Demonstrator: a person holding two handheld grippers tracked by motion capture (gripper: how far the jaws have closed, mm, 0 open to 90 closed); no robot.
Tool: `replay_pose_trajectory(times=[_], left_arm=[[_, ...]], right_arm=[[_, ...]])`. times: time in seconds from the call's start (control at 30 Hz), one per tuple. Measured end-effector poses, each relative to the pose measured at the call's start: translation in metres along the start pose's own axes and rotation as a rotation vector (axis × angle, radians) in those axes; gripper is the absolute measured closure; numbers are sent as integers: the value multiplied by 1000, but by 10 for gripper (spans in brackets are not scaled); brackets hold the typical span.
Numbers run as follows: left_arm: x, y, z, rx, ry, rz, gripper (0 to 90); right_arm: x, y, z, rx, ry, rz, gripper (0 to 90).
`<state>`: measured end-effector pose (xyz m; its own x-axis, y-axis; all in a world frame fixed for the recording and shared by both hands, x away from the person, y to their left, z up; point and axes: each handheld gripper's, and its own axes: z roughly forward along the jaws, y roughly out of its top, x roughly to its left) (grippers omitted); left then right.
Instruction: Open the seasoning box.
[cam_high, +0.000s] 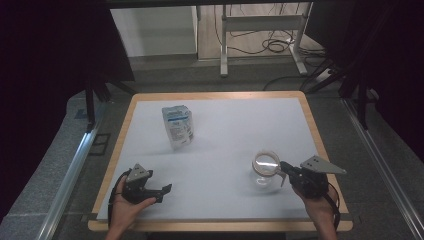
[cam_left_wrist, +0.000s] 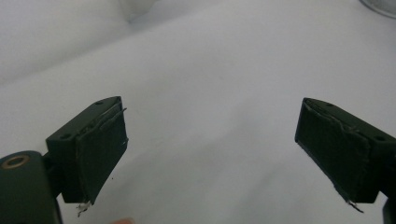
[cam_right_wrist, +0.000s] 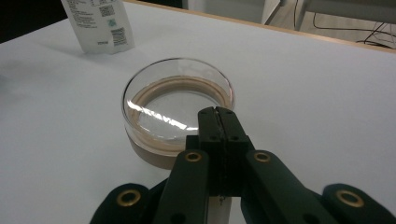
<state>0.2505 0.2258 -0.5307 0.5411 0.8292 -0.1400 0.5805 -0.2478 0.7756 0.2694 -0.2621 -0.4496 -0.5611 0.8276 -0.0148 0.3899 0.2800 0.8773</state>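
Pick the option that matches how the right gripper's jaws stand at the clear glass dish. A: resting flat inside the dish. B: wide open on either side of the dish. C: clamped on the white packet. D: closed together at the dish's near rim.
D: in the right gripper view the right gripper has its jaws pressed together at the near rim of the glass dish.

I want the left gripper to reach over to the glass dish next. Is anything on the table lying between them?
Nothing visible does. In the high view, bare white tabletop runs from the open left gripper to the glass dish, where the right gripper is shut on its rim. The white packet stands farther back, off that line.
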Motion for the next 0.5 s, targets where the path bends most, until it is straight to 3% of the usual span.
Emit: replay_pose_trajectory(times=[0.3, 0.5], left_arm=[[-7, 3, 0, -20, -10, 3, 108], [-10, 8, 0, -51, -25, -5, 176]], right_arm=[[3, -5, -8, -14, -11, 1, 900], [2, -8, -8, -22, -13, 6, 900]])
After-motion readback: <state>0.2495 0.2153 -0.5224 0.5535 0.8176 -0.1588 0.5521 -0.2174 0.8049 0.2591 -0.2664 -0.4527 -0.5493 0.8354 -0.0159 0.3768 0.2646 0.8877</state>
